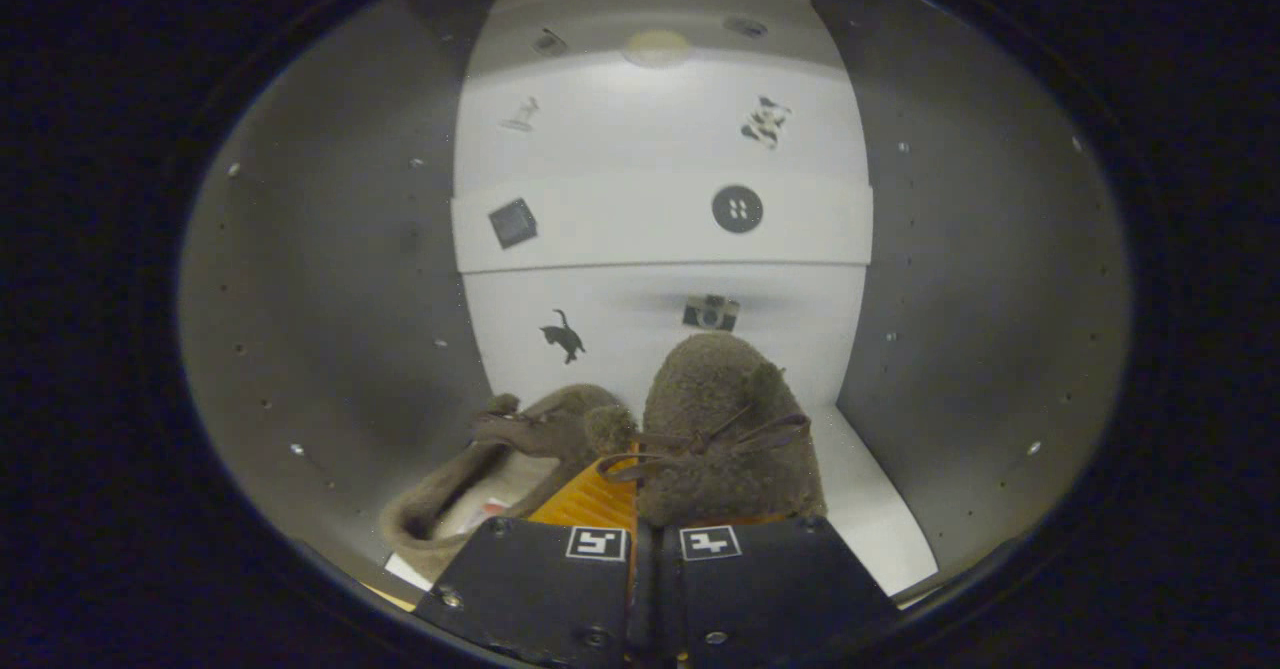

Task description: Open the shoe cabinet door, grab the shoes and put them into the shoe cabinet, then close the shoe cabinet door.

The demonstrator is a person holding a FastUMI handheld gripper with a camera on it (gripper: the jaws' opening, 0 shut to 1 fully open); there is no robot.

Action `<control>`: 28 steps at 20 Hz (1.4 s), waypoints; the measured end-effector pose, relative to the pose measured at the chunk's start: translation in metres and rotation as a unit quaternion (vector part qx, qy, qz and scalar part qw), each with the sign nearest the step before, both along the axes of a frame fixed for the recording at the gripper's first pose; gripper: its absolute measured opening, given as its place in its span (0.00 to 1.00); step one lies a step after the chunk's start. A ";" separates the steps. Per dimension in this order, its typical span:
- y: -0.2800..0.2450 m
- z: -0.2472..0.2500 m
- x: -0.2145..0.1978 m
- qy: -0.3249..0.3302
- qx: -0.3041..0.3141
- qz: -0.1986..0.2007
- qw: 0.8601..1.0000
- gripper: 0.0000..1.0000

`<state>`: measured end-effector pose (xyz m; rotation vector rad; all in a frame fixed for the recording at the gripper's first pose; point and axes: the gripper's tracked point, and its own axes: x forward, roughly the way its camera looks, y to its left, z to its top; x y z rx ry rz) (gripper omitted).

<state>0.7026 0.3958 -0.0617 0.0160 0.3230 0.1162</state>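
The gripper (pixel 640 509) has its fingers drawn narrow, pinching the heel edge of a fuzzy brown shoe (pixel 725 429) at 12 o'clock just ahead; a second shoe (pixel 500 469) lies touching it at 10 o'clock; both sit inside the shoe cabinet (pixel 320 299), its stickered white back panel (pixel 650 139) beyond.

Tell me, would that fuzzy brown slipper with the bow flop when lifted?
Probably a little: the slipper looks soft and fleecy, so it should sag, feel light and resist slipping. The gripper seems closed on its rear edge inside the shoe cabinet.
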 end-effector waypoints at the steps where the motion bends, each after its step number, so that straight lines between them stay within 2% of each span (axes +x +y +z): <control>1: -0.001 -0.004 0.005 0.009 -0.004 -0.001 1.000 0.07; 5: 0.000 -0.023 0.014 0.052 0.015 -0.008 0.998 0.08; 8: -0.001 -0.026 0.016 0.069 -0.006 -0.007 0.998 0.11; 11: 0.006 -0.034 0.010 0.101 -0.005 0.005 0.995 0.24; 14: 0.012 -0.020 -0.006 0.091 0.006 0.019 0.996 0.32; 16: 0.009 -0.006 -0.022 0.069 -0.001 0.013 0.998 0.49; 19: 0.007 0.020 -0.058 0.024 -0.011 0.016 1.000 0.74; 20: 0.003 0.028 -0.071 0.004 -0.022 0.012 1.000 0.78; 26: 0.013 0.072 -0.187 -0.072 -0.022 0.041 0.996 0.84; 28: 0.021 0.077 -0.238 -0.085 -0.014 0.068 0.994 0.84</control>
